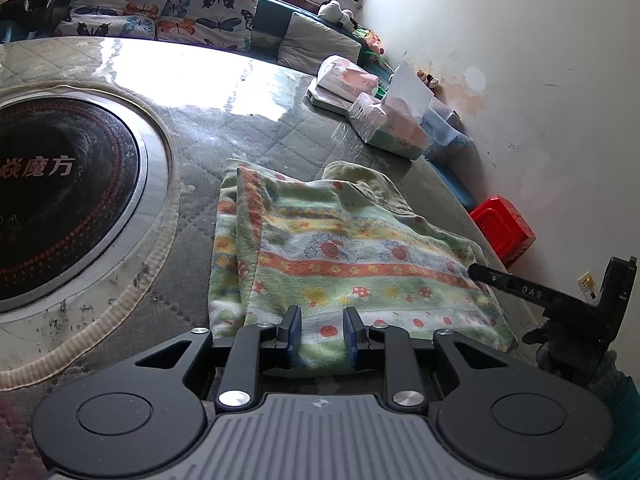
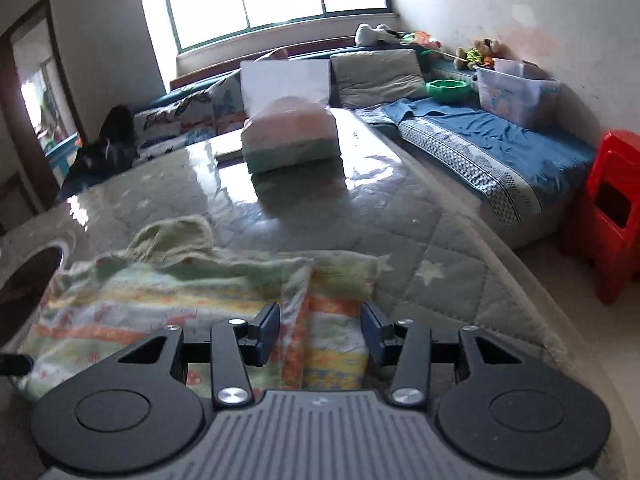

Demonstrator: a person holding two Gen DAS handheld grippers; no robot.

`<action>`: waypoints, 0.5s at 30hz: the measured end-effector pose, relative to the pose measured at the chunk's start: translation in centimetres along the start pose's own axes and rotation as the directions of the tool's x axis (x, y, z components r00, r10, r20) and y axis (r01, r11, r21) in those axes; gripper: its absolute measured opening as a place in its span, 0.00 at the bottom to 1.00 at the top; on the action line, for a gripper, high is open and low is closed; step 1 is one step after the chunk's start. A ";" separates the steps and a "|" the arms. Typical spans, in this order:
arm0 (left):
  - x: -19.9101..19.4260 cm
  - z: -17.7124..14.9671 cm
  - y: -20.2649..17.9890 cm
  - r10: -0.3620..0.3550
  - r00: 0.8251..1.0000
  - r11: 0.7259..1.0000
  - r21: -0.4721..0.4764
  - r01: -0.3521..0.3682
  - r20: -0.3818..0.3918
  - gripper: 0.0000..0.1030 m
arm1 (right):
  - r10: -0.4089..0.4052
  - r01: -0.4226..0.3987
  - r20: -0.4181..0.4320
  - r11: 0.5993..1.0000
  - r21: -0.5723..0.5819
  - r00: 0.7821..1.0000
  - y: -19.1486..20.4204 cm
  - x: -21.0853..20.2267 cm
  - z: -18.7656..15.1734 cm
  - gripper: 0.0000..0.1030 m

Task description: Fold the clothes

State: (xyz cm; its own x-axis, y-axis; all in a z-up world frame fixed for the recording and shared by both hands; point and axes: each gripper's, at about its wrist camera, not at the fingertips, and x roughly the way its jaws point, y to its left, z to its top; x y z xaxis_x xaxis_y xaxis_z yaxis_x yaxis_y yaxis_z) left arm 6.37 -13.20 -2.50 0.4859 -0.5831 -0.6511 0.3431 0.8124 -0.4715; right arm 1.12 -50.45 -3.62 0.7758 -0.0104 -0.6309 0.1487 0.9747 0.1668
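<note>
A green, orange and yellow striped garment [image 1: 340, 256] with strawberry and mushroom prints lies partly folded on the quilted table cover [image 1: 288, 136]. Its left side is doubled over into a long flap. My left gripper [image 1: 322, 334] is open at the garment's near edge, its fingers either side of the hem. In the right wrist view the same garment [image 2: 200, 300] spreads to the left, with its pale green collar [image 2: 176, 236] at the far end. My right gripper [image 2: 320, 332] is open over the garment's near right corner. The right gripper's finger [image 1: 532, 290] shows at the left view's right edge.
A round black induction cooktop [image 1: 48, 208] is set into the table on the left. Tissue packs [image 1: 384, 128] and a box stand at the far end. A blue-covered bench [image 2: 500, 140], a plastic bin [image 2: 516, 92] and red stools [image 2: 612, 208] sit to the right.
</note>
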 end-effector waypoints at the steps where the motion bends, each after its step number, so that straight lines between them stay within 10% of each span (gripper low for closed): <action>1: 0.0 0.0 0.0 0.000 1.000 1.000 0.000 0.000 -0.001 0.24 | 0.000 0.000 0.010 1.000 -0.005 1.000 0.1 -0.3 0.1 0.44; 10: 0.1 0.1 -0.1 0.005 1.000 1.000 0.005 -0.005 -0.008 0.25 | -0.008 0.008 -0.012 1.000 -0.030 1.000 0.6 1.2 0.5 0.54; 15: 0.0 0.1 -0.8 -0.003 1.000 1.000 0.029 0.003 -0.012 0.42 | -0.011 0.012 0.015 0.997 -0.075 1.000 1.8 -0.4 0.4 0.70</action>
State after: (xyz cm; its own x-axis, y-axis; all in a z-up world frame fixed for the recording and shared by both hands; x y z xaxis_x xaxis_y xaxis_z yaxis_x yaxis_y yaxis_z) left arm 6.24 -13.85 -2.09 0.4755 -0.5856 -0.6564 0.3681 0.8102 -0.4562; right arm 1.29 -48.78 -2.77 0.7835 -0.0243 -0.6209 0.1115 0.9885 0.1020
